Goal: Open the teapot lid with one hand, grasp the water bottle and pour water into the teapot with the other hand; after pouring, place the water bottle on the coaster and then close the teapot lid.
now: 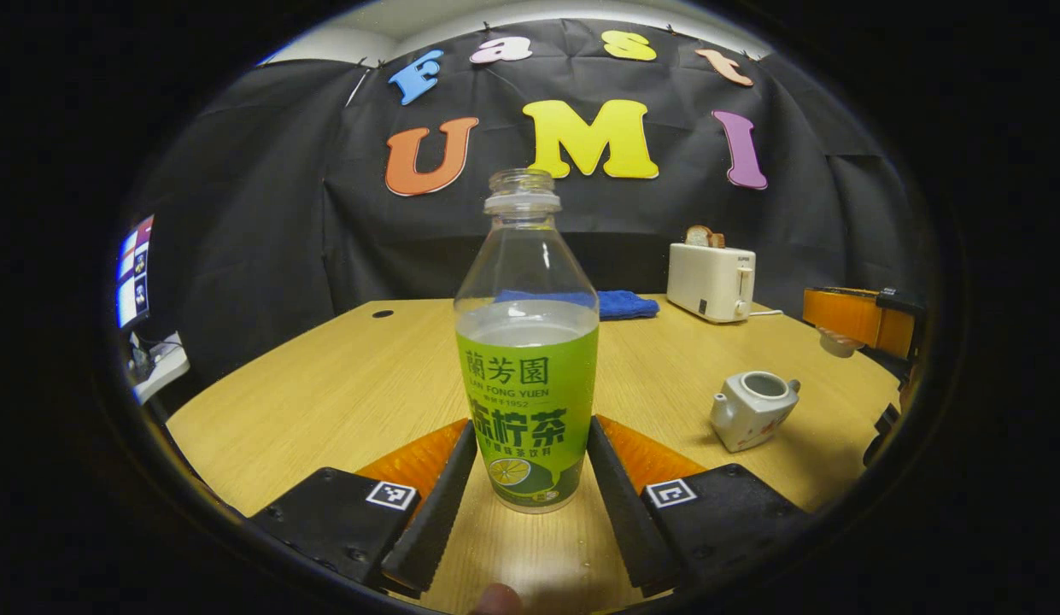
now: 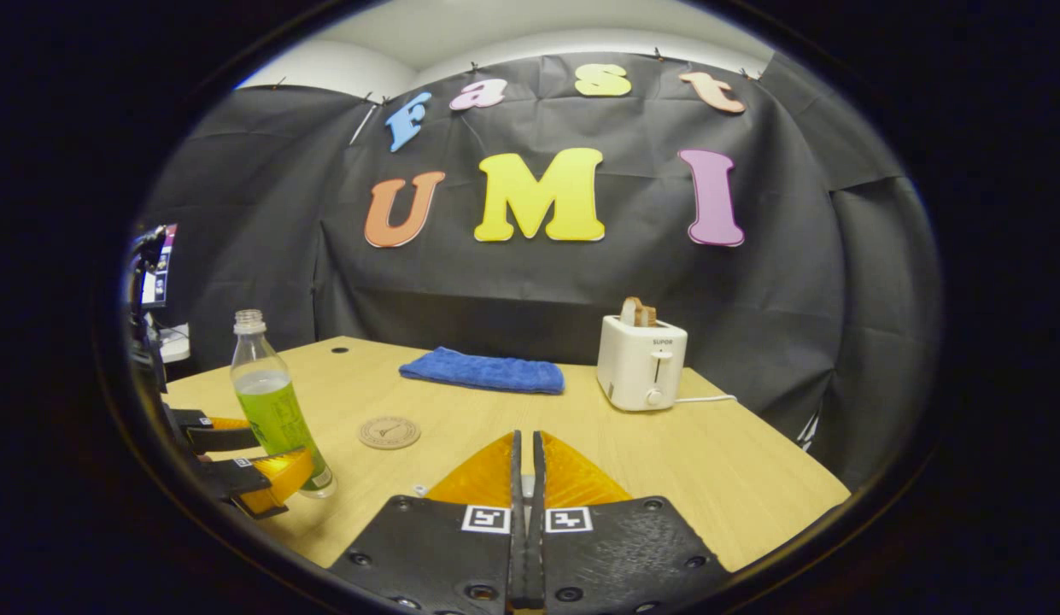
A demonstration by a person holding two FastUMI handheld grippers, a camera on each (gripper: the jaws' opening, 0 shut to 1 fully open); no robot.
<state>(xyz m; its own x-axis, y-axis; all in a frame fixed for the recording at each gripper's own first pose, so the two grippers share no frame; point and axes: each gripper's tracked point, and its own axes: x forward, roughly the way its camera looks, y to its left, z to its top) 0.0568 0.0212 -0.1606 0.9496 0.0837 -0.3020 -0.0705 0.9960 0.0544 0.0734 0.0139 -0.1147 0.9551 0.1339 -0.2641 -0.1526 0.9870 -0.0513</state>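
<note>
Left gripper view, uncapped water bottle point(image 1: 527, 359) half full, teapot point(image 1: 751, 409) lidless

water bottle point(image 1: 527, 401) label reads "LAN FONG YUEN" with Chinese characters, toaster point(image 2: 641, 363) marked "SUPOR"

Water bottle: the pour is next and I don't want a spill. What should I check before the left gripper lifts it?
1. Water bottle upright on the table, uncapped, water inside: ok.
2. Left gripper fingers on either side of the bottle: ok.
3. Both fingers pressing firmly: cannot tell.
4. Teapot open, mouth facing up: ok.
5. Lid held off to the side by the right gripper: ok.
6. Coaster bare for the set-down: ok.
</note>
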